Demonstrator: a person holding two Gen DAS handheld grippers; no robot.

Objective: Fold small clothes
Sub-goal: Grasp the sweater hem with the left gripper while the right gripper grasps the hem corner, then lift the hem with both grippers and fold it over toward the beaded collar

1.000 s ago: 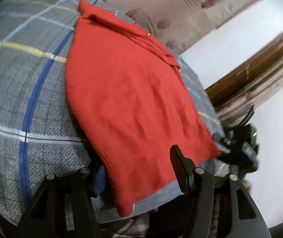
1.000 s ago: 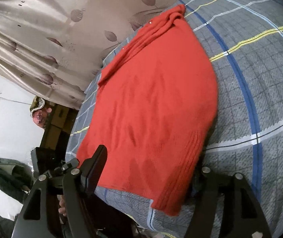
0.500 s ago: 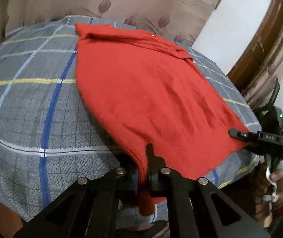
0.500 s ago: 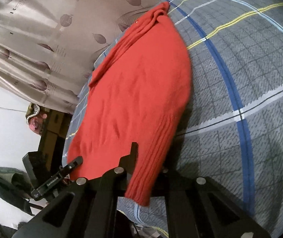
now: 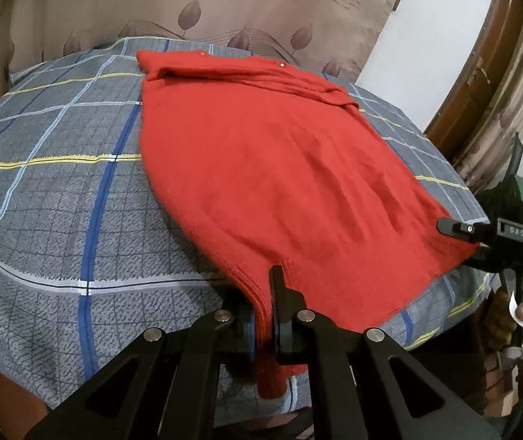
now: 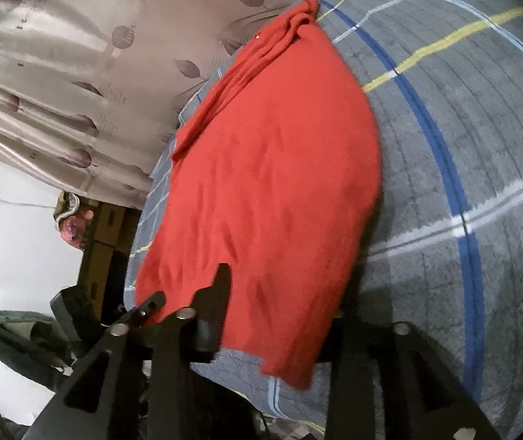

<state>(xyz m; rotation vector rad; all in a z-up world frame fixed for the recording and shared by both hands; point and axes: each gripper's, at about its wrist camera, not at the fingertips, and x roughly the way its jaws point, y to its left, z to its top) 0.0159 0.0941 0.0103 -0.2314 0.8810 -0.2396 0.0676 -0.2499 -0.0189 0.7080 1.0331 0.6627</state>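
On the bed [image 5: 52, 198], spread with a grey checked cover, I count one red sweater [image 5: 272, 183] lying flat, its collar at the far end by the curtain [image 5: 224, 3] and its hem at the near edge. I have two tools in play. My left hand-held gripper [image 5: 263, 315] is clamped tight on the sweater's near left hem corner, with red knit pinched between the fingers. My right hand-held gripper [image 6: 279, 308] has just been opening again: its jaws stand apart with the near right hem corner lying loose between them. In the left view it reaches in at the sweater's right corner, and a hand [image 5: 522, 315] holds its grip. The curtain has printed lettering; I can read only "feeling" in part, and the rest is too blurred.
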